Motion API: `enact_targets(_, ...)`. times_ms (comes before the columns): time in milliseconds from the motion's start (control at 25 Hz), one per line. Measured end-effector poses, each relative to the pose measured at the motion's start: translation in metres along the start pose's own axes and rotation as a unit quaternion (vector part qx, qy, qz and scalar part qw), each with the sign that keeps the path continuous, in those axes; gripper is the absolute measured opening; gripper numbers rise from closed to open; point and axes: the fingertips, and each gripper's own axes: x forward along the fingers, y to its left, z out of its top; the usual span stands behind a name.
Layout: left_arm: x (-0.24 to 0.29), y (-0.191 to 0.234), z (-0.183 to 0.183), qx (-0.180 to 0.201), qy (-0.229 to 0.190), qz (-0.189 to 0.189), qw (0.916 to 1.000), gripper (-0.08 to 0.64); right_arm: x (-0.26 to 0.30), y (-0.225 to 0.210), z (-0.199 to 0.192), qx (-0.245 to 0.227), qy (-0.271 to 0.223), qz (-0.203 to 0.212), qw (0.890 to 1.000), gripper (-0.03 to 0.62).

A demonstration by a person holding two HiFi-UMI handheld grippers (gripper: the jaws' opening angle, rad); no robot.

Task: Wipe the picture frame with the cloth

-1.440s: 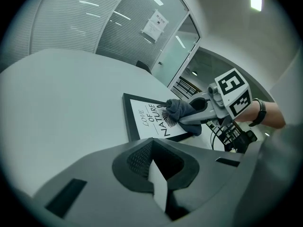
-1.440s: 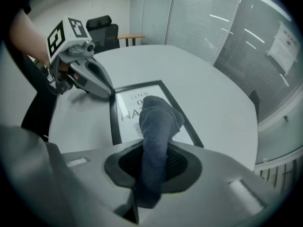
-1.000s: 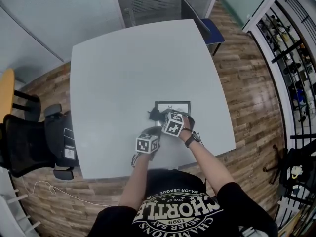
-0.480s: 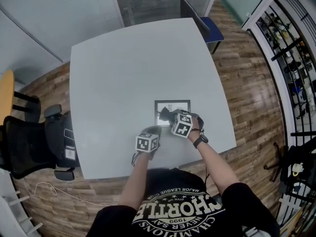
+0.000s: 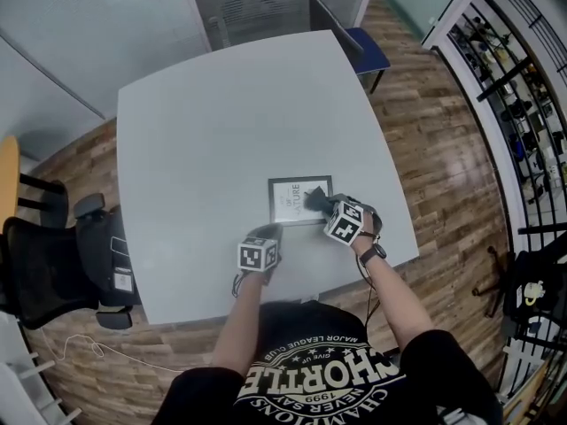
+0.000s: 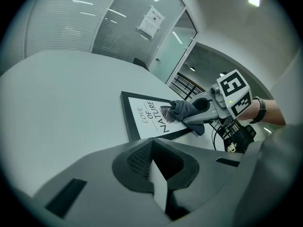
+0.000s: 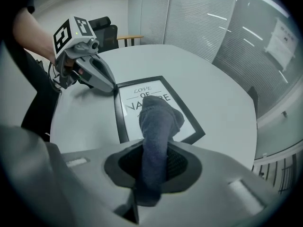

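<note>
The black picture frame (image 5: pixel 288 203) with a white "Love of Nature" print lies flat on the grey table near its front edge. My right gripper (image 5: pixel 321 205) is shut on a dark grey cloth (image 5: pixel 314 197), which rests on the right half of the print. In the right gripper view the cloth (image 7: pixel 158 119) hangs out of the jaws onto the frame (image 7: pixel 127 109). My left gripper (image 5: pixel 271 233) is shut with nothing in it, its tip (image 7: pixel 112 88) at the frame's near left corner. The left gripper view shows the frame (image 6: pixel 140 118), the cloth (image 6: pixel 182 109) and the right gripper (image 6: pixel 198 117).
The grey table (image 5: pixel 221 122) stretches away beyond the frame. A blue chair (image 5: pixel 353 35) stands at its far side and a black office chair (image 5: pixel 53 268) at its left. Racks (image 5: pixel 523 78) line the right wall.
The right gripper has swept the cloth from the frame's left edge across to its right half. The left gripper has stayed at the frame's near left corner.
</note>
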Motion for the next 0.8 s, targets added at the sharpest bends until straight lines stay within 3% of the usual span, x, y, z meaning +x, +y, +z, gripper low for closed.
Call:
enact_targets(120, 0.001, -0.002, 0.000, -0.003, 0.000, 0.000, 1.0000, -0.003, 0.001, -0.001, -0.001, 0.009, 0.001, -0.002, 1.000, 0.072)
enact_targets(280, -0.002, -0.002, 0.001, -0.002, 0.007, 0.005, 1.0000, -0.003, -0.002, 0.010, 0.021, -0.003, -0.025, 0.024, 0.999, 0.072)
enact_targets(560, -0.039, 0.021, 0.010, -0.014, -0.017, 0.035, 0.9991, -0.003, 0.012, 0.062, 0.111, -0.098, -0.080, 0.078, 0.989, 0.072)
enact_targets(680, -0.054, 0.035, 0.009, -0.027, -0.026, 0.054, 0.9978, -0.003, 0.027, 0.082, 0.125, -0.138, -0.072, 0.096, 0.983, 0.072)
enact_targets(800, -0.062, 0.046, 0.007, -0.038, -0.031, 0.066, 0.9966, -0.003, 0.037, 0.088, 0.126, -0.149, -0.064, 0.097, 0.982, 0.072)
